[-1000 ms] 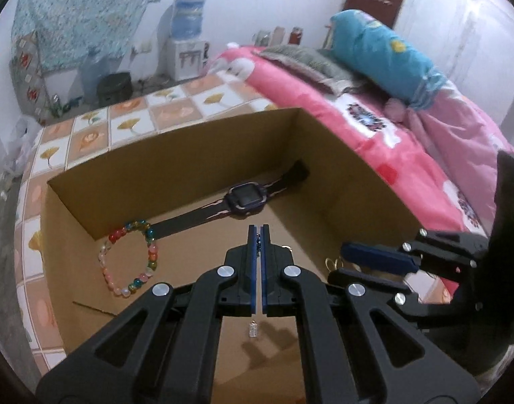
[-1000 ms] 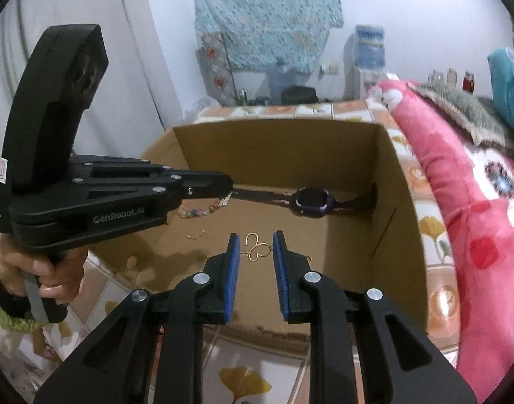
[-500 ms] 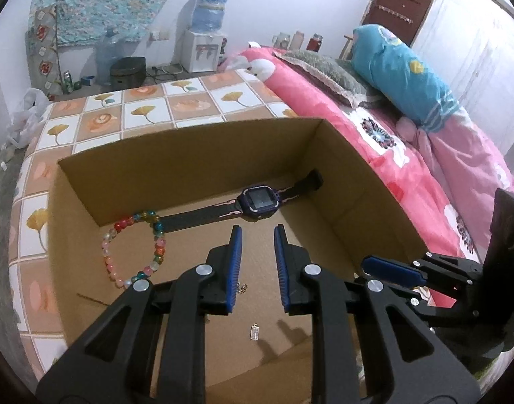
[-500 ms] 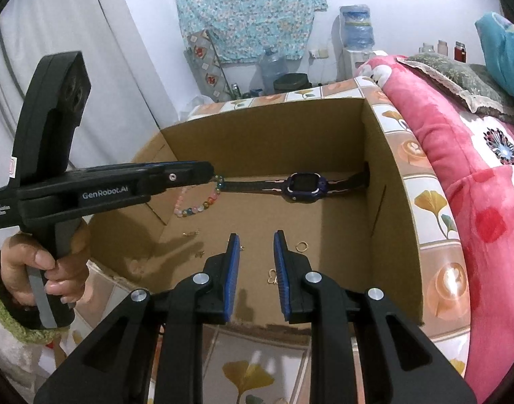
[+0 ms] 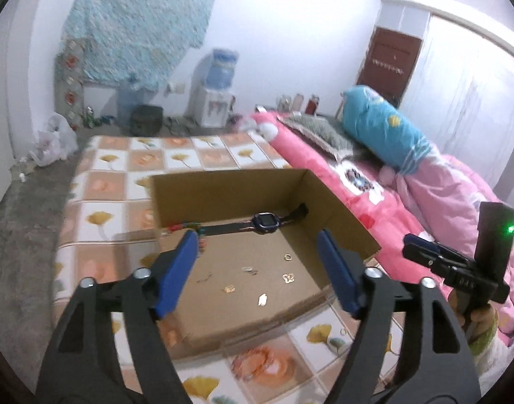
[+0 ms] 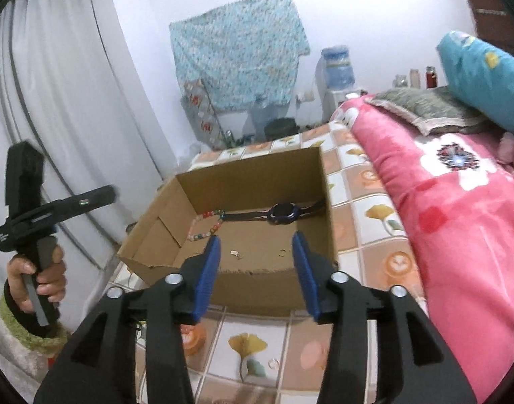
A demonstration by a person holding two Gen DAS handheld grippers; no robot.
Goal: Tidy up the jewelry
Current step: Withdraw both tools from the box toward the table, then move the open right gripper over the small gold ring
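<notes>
An open cardboard box (image 5: 223,195) (image 6: 250,178) stands on the bed. Along its far wall lie a dark watch (image 5: 265,220) (image 6: 282,213) and a bead bracelet (image 6: 206,225), half hidden in the left wrist view. Several small gold pieces lie loose on the box floor, among them a ring (image 5: 287,256) (image 6: 282,253) and a butterfly shape (image 5: 288,278). My left gripper (image 5: 256,237) (image 6: 110,197) hovers above the near edge, jaws opening, nothing between them. My right gripper (image 6: 256,239) (image 5: 421,245) hangs beside it, jaws opening too, nothing between them.
The box rests on a sheet with a flower-tile print (image 6: 247,343), where one small ring (image 6: 273,363) (image 5: 343,331) lies outside the box. A pink quilt (image 6: 452,208) and blue pillow (image 5: 381,131) fill the right. A white curtain (image 6: 72,118) hangs left; a hand (image 6: 38,269) holds the left gripper.
Both grippers have drawn back and up out of the box and spread their jaws. The left one was shut on a thin chain; that piece now lies on the box floor.
</notes>
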